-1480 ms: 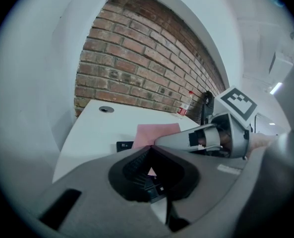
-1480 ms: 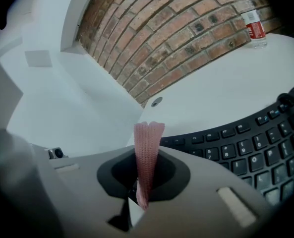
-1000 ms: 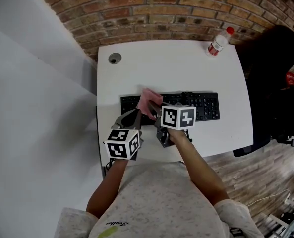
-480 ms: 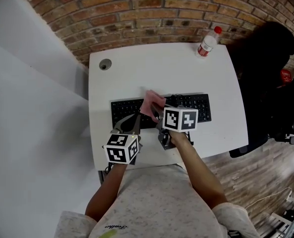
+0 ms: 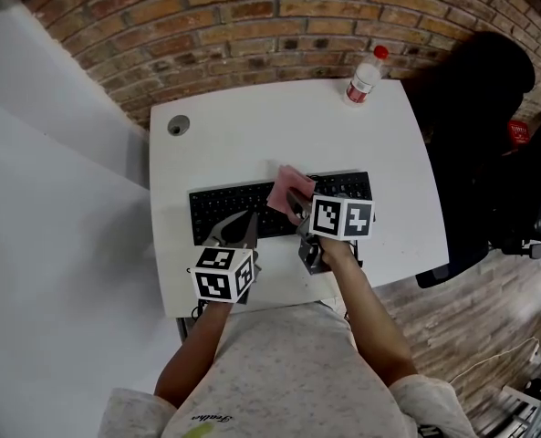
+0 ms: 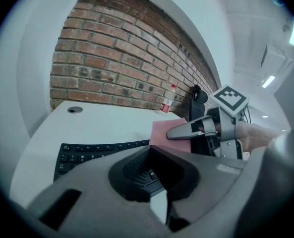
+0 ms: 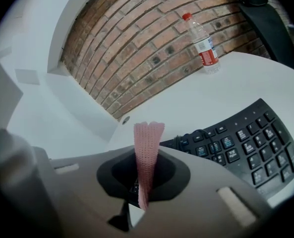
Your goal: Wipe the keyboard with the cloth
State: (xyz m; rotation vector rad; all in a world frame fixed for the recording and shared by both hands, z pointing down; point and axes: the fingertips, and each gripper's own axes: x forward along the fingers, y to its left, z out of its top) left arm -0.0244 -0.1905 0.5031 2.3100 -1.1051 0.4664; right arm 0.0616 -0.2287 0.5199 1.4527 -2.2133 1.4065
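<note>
A black keyboard (image 5: 252, 210) lies across the white table (image 5: 252, 126). My right gripper (image 5: 295, 204) is shut on a pink cloth (image 5: 287, 188), which rests over the keys near the keyboard's middle. In the right gripper view the cloth (image 7: 147, 133) stands as a folded strip pinched between the jaws, with the keyboard (image 7: 236, 143) to its right. My left gripper (image 5: 244, 223) is shut with nothing in it and hovers over the keyboard's front left part. From the left gripper view I see the keyboard (image 6: 87, 152), the cloth (image 6: 164, 132) and the right gripper (image 6: 179, 132).
A plastic water bottle (image 5: 366, 73) with a red cap stands at the table's far right corner. A round cable hole (image 5: 177, 126) sits at the far left. A black office chair (image 5: 489, 135) is beside the table's right edge. A brick wall runs behind.
The right gripper has carried the pink cloth to the right along the keyboard, from its left part to near the middle. The left gripper stays shut near the front left.
</note>
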